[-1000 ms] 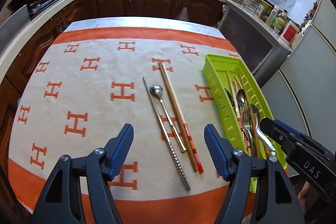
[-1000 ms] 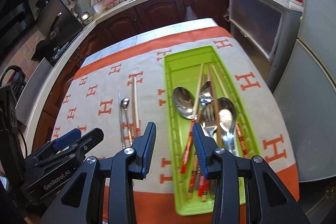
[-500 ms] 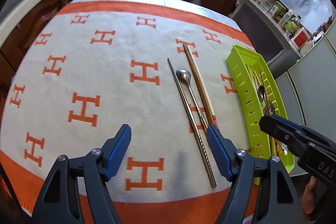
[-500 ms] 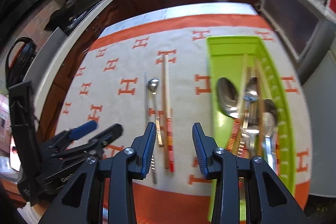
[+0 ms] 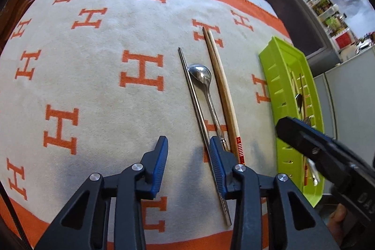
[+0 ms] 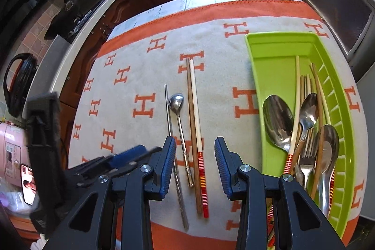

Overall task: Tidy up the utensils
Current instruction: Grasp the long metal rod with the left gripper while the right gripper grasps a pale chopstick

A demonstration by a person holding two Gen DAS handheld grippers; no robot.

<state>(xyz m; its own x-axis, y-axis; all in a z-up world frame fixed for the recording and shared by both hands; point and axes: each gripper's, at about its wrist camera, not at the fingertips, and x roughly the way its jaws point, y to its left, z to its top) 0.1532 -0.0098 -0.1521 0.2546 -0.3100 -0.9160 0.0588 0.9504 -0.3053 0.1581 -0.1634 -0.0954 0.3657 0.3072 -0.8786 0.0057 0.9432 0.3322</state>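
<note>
The left gripper (image 5: pixel 188 164) is hanging low over the cloth (image 5: pixel 98 86), its jaws having just been closing to a narrower gap, with only bare fabric between the blue pads; the right-hand pad is sitting over the metal chopstick (image 5: pixel 199 123), though whether it is touching is hard to tell from this angle. The right gripper (image 6: pixel 195 166) is hovering with its jaws partly spread, gripping nothing, while the handle ends of the small spoon (image 6: pixel 180 130) and the wooden chopsticks (image 6: pixel 195 132) are lying on the cloth below the gap. These three pieces are resting side by side, nearly parallel, the spoon in the middle. To their right the green tray (image 6: pixel 281 43) is lying lengthwise on the cloth, holding spoons (image 6: pixel 277 121), a fork (image 6: pixel 307 156) and more red-banded chopsticks in a loose heap. Kitchen counters are running round beyond the table.
</note>
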